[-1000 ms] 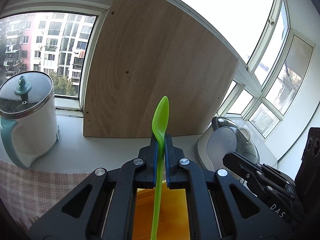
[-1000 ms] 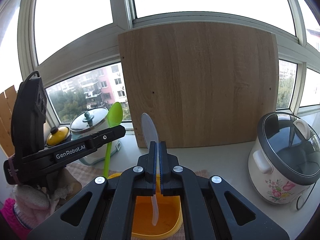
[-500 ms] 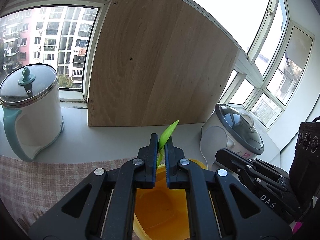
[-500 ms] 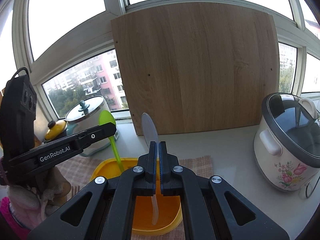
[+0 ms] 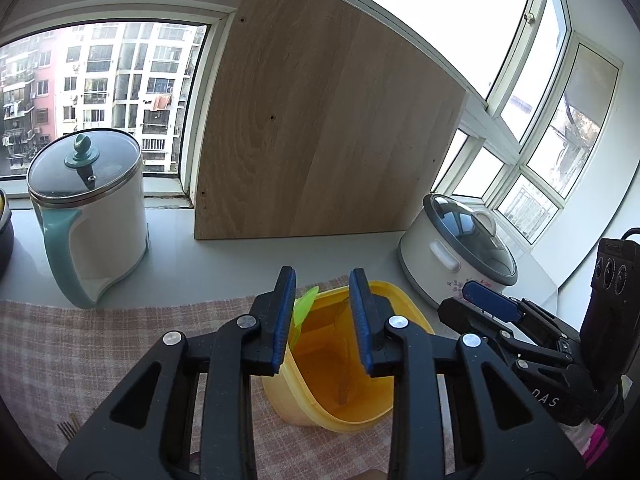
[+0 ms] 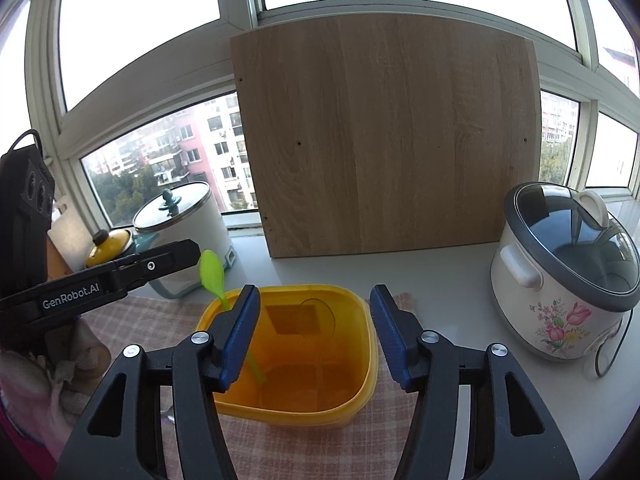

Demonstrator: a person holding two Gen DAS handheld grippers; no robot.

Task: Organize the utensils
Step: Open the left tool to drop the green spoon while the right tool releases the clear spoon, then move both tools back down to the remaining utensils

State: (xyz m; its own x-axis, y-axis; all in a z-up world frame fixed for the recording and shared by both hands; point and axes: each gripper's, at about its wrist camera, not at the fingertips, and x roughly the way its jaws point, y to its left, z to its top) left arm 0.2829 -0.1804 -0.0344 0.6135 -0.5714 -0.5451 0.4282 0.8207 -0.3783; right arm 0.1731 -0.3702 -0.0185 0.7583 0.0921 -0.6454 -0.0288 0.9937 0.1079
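Note:
A yellow plastic container stands on the checked cloth just below both grippers. A green spoon leans in it, handle down inside and bowl sticking up over the left rim. My left gripper is above the container. Its jaws are opening, and the green spoon sits loose beside the left pad, not pressed. My right gripper is over the container too, jaws opening with nothing between them. I cannot make out the pale translucent spoon. The left gripper also shows side-on at the left.
A white kettle with a teal handle stands at the left, and a flowered rice cooker at the right. A wooden board leans against the window behind. A small yellow-lidded pot sits by the kettle. A checked cloth covers the counter.
Both grippers have gone from shut to open. The green spoon dropped from the left jaws into the yellow container; the pale spoon left the right jaws. Both cameras moved closer over the container.

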